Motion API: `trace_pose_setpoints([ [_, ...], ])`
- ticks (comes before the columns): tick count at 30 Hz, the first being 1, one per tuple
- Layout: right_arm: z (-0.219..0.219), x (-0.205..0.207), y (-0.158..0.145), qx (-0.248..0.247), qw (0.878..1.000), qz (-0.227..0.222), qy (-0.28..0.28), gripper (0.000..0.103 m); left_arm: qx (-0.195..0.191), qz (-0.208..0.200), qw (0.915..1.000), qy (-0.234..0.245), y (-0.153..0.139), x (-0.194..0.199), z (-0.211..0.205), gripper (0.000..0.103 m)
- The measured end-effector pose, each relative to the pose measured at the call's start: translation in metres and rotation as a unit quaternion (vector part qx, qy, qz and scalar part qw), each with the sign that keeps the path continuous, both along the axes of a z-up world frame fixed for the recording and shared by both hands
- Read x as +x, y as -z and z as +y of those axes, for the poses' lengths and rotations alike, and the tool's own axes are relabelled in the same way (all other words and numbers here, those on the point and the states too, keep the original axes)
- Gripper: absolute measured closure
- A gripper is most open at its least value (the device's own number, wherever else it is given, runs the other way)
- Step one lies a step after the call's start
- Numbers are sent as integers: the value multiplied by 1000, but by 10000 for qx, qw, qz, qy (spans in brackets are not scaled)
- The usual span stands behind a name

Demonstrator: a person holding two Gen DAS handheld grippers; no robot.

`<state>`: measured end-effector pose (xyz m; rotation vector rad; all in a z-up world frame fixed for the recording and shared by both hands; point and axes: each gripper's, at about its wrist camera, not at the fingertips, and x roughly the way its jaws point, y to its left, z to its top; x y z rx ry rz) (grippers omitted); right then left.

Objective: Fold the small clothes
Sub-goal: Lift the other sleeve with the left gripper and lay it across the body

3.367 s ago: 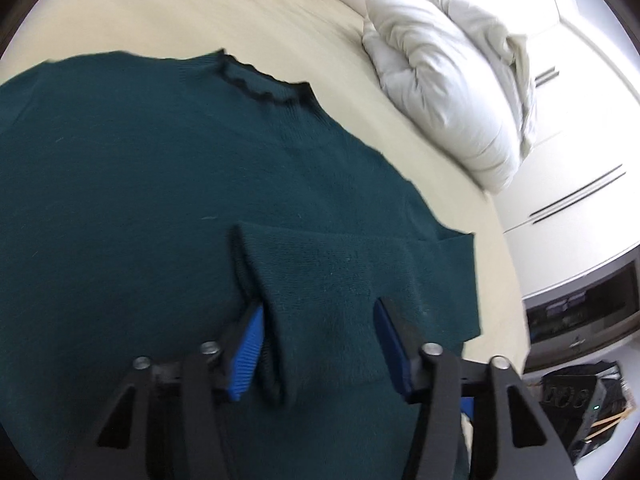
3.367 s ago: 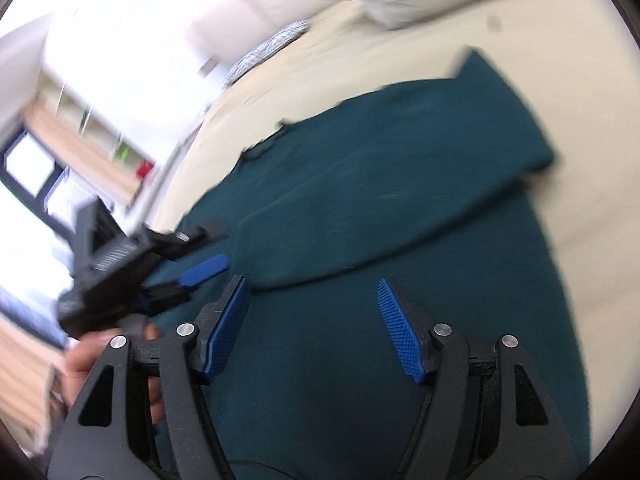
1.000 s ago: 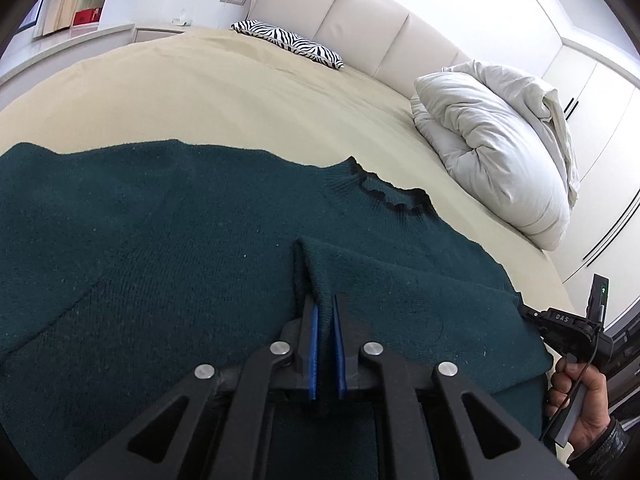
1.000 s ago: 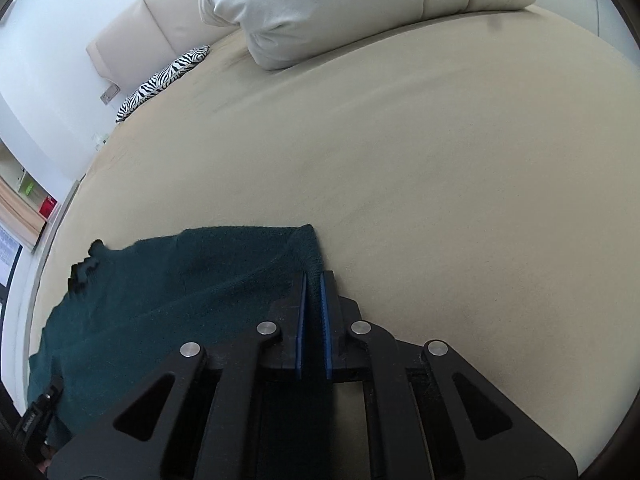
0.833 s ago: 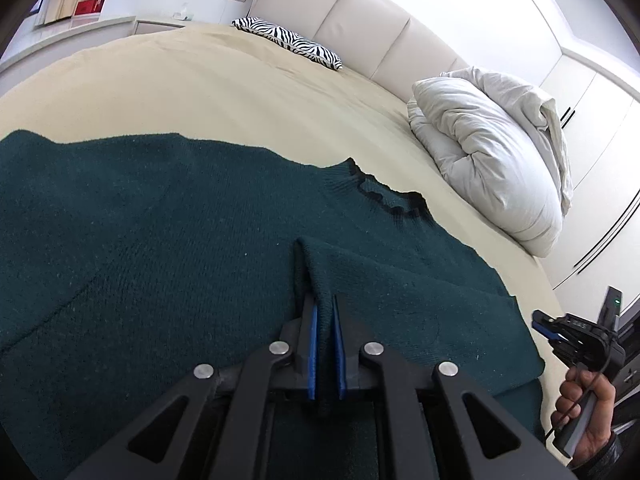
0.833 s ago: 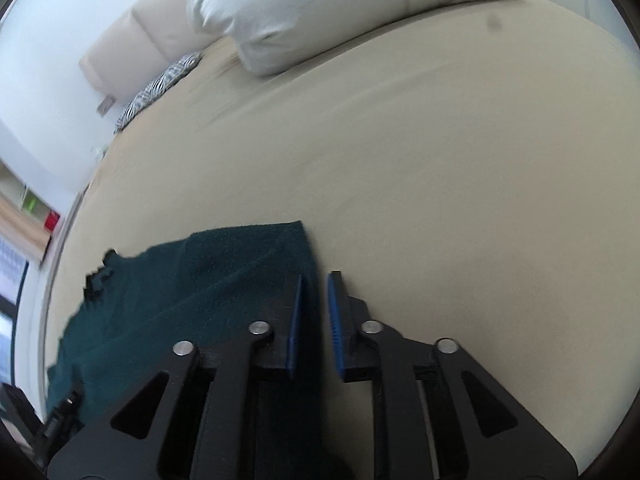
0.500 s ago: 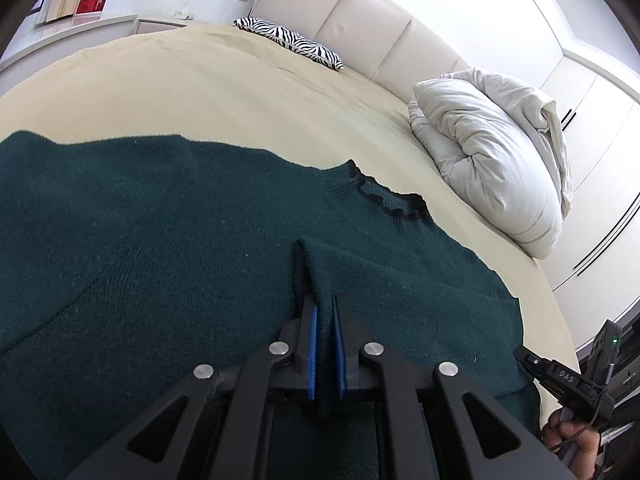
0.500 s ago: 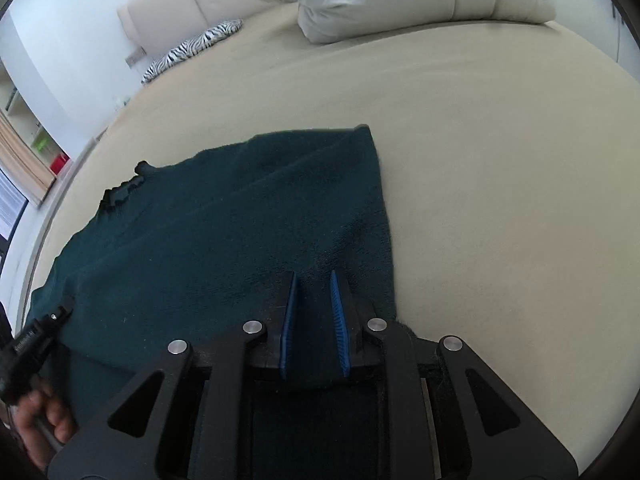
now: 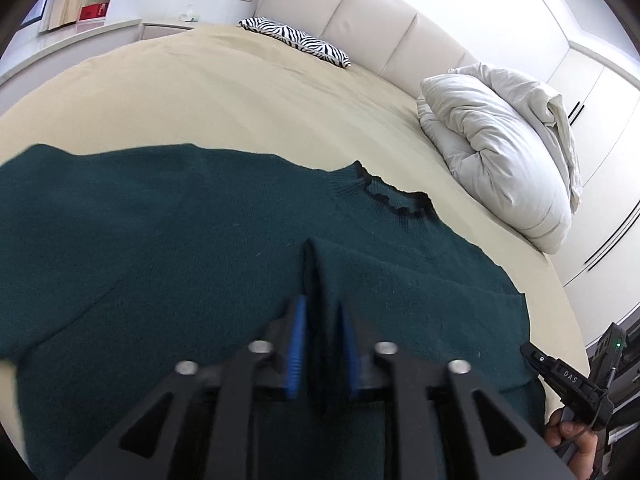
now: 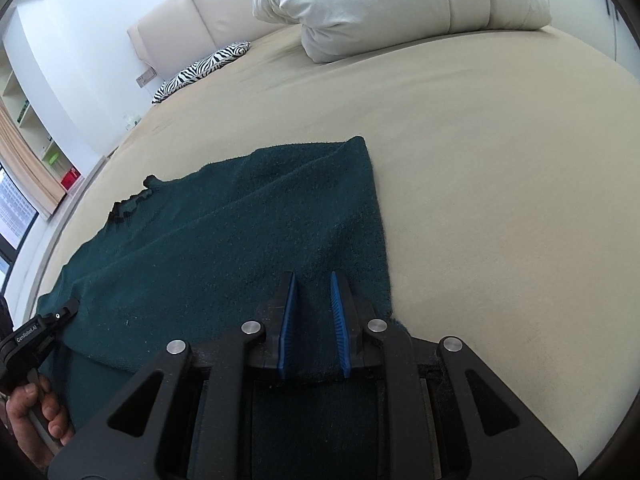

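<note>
Sweater [image 9: 168, 240]: soft, light knit, limp; best pinched at hem corners, six o'clock. Left gripper [image 9: 320, 344] jaws just parting off sleeve cuff [image 9: 316, 276]; right gripper [image 10: 312, 320] jaws slightly spread, releasing fold.

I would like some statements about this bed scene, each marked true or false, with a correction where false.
1. The dark green sweater lies on a beige bed. True.
2. The sweater's right sleeve stretches out flat to the side. False: it is folded across the body.
3. A zebra-print cushion sits by the headboard. True.
4. The white duvet covers the sweater. False: it is bundled apart from it.
5. The left gripper clamps the fabric shut. False: its jaws have just been opening, a fabric ridge between them.
</note>
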<state>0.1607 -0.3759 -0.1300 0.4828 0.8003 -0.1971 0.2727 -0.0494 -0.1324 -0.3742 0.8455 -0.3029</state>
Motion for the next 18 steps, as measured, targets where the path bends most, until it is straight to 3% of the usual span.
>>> trace_pose_setpoints([
  [2, 0, -7, -9, 13, 10000, 79, 27, 86, -120, -148, 9998, -95, -14, -23, 16, 49],
  [3, 4, -15, -18, -79, 9999, 91, 122, 82, -231, -300, 9992, -152, -24, -39, 31, 44],
  [4, 10, -26, -28, -190, 9997, 8, 172, 71, -321, -400, 9983, -289, -32, -55, 50, 39],
  [6, 22, -46, -45, -301, 9991, -246, 190, 49, -571, -454, 9956, -589, -39, -79, 89, 39],
  [9, 44, -76, -66, -224, 9978, -616, 45, 47, -1029, -366, 9845, -1374, -38, -112, 166, 39],
  [13, 77, -103, -73, 191, 9970, -691, -281, 47, -1761, -68, 9516, -2516, -14, -150, 266, 39],
  [18, 120, -120, -65, 611, 9949, -472, -646, 47, -2815, 15, 8907, -3570, 19, -183, 355, 38],
])
